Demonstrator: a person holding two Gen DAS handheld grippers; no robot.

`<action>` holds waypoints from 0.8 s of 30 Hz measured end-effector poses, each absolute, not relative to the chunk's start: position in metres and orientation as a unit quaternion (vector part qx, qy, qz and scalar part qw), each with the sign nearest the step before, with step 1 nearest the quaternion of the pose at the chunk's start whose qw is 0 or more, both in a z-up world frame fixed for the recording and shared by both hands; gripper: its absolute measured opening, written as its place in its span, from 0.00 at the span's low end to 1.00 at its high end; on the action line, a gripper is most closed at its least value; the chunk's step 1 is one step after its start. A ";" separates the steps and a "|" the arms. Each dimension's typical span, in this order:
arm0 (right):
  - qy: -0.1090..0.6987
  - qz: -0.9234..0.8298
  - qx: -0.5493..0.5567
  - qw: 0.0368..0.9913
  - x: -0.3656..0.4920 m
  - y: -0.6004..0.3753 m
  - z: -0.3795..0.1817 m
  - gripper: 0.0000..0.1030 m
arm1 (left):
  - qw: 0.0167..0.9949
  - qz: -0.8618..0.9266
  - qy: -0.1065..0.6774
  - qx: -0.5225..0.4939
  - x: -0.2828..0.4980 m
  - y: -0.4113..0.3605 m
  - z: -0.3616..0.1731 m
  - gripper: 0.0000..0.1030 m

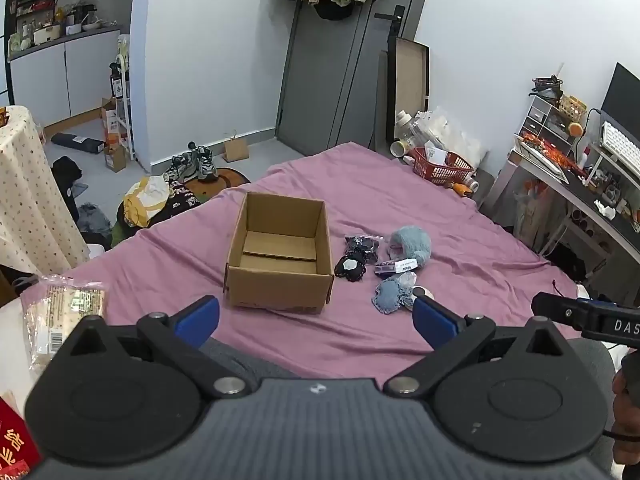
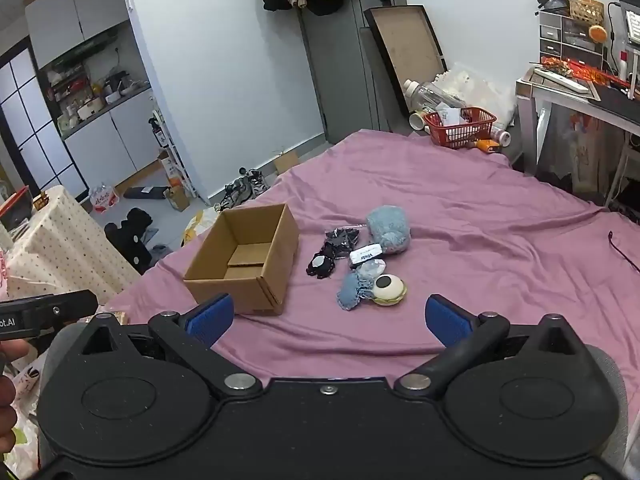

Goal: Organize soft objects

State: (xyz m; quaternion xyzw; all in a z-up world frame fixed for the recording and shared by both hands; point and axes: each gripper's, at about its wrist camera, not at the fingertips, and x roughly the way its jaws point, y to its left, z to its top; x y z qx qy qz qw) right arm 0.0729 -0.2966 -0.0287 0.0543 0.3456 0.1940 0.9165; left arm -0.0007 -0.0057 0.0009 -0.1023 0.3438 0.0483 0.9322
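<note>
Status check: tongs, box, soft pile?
Left tongs and right tongs open, holding nothing. Cardboard box empty on the bed. Soft pile beside it, untouched. Nothing in the way.

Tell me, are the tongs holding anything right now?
No. Both the left tongs and right tongs are open and empty, apart from the soft things beside the cardboard box.

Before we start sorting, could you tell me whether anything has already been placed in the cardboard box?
No, the cardboard box sits open on the purple sheet with only its bare bottom flaps showing inside.
</note>
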 end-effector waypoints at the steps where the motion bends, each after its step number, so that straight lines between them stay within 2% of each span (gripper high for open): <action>1: 0.349 0.192 0.051 0.916 0.074 -0.295 -0.029 1.00 | 0.931 0.048 0.348 -0.103 0.001 -0.006 0.000 0.99; 24: 0.351 0.191 0.045 0.916 0.082 -0.297 -0.029 1.00 | 0.929 0.052 0.347 -0.113 0.001 0.000 -0.005 0.99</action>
